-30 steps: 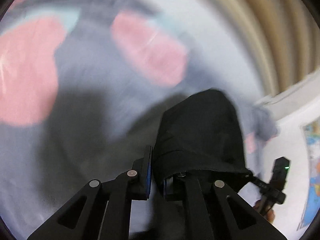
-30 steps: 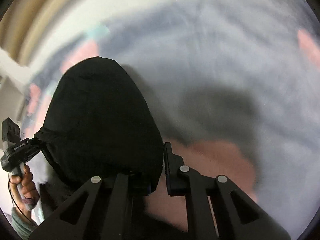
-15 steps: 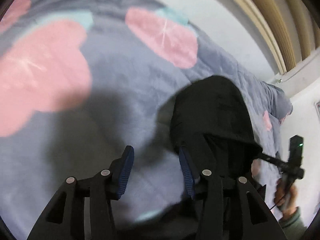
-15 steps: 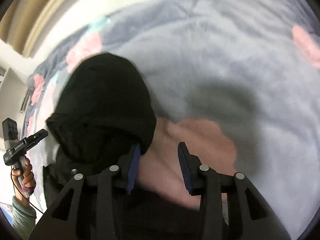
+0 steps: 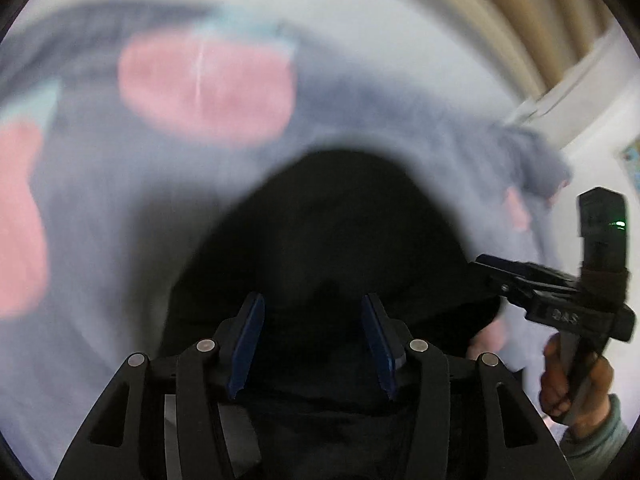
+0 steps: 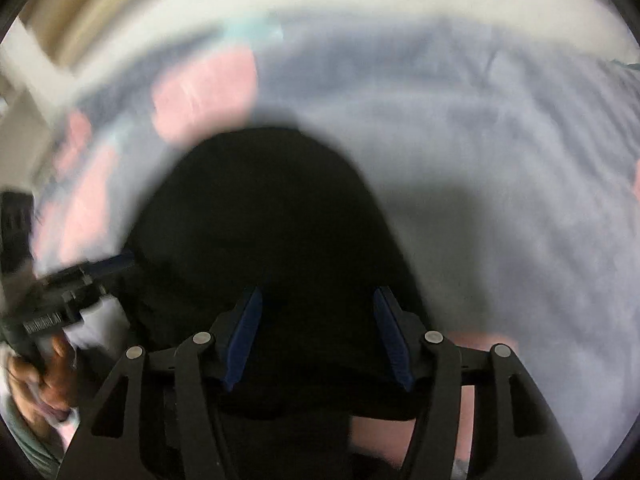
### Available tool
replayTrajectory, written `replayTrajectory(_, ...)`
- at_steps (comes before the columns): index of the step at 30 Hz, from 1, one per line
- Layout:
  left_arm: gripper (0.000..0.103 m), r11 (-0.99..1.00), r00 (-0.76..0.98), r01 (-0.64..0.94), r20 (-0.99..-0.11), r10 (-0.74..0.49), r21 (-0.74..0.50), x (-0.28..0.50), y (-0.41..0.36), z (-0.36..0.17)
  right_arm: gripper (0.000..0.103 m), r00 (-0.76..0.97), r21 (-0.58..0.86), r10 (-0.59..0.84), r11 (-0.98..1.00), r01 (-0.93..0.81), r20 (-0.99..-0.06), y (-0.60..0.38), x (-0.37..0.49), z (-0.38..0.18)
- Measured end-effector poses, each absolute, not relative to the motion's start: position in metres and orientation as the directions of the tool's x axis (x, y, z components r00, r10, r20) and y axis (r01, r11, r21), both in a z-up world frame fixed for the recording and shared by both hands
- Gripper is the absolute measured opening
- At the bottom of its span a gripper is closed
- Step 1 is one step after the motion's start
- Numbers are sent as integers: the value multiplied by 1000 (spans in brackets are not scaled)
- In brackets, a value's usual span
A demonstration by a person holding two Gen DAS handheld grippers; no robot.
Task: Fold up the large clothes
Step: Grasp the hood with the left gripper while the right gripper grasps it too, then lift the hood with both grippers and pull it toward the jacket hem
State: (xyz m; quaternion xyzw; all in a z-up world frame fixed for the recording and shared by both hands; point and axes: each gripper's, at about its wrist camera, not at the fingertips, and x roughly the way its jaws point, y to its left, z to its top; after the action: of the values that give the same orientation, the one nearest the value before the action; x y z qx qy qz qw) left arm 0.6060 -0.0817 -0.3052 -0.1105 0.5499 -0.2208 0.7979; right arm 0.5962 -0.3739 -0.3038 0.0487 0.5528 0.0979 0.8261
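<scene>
The left gripper (image 5: 312, 344) has its blue-padded jaws apart, having just been opening, with nothing clamped; the black fabric garment (image 5: 332, 232) lies beyond and beneath them on the grey fleece blanket with pink patches (image 5: 120, 208). The right gripper (image 6: 316, 340) likewise shows jaws apart, just opened, gripping nothing, the garment spread below and ahead of them. Both views are blurred.

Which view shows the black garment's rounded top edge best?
The right wrist view: the black garment sits central, its rounded edge unobstructed against the blanket. The left wrist view shows it too, but blurrier at the edge.
</scene>
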Motion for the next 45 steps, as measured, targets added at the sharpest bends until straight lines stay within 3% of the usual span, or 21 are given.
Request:
replayTrajectory(2,52,861,273,200,-818,-507,-467,602,-74,-335,60,320,153,189,979,-134,-928,-373,587,-344)
replayTrajectory(7,46,825,280,164,-776,-565,-541,604,-59,-342,60,357,205,234,972,-117,-904,-385,579,-346)
replayTrajectory(11,44,858,333,222,-791,-513,-463,590,-57,-304,60,358,206,251,966,-158,-899,-391,563,-322)
replayTrajectory(16,52,856,435,205,-739,-515,-476,572,-23,-270,61,442,254,279,960,-117,-852,-417,545,-293)
replayTrajectory(20,52,877,401,87,-790,-464,-472,586,-8,-303,61,369,180,186,982,-51,-911,-425,561,-329)
replayTrajectory(23,56,894,285,41,-852,-439,-447,594,-11,-354,66,300,234,229,972,-21,-926,-431,565,-365)
replayTrajectory(29,58,890,312,65,-838,-447,-450,592,-10,-356,67,309,245,242,969,-31,-920,-438,565,-372)
replayTrajectory(33,58,872,341,66,-811,-476,-484,585,3,-340,68,299,292,290,956,-37,-909,-446,562,-358)
replayTrajectory(37,58,897,433,128,-790,-433,-422,580,20,-288,70,355,275,296,955,-109,-887,-458,553,-319)
replayTrajectory(40,58,877,457,158,-754,-472,-454,595,31,-259,74,396,298,320,947,-116,-861,-468,557,-300)
replayTrajectory(43,75,846,406,185,-745,-529,-500,624,18,-257,76,395,303,323,946,-112,-860,-471,573,-299)
replayTrajectory(45,77,841,326,185,-775,-541,-509,646,4,-268,76,370,328,349,937,-120,-861,-467,584,-305)
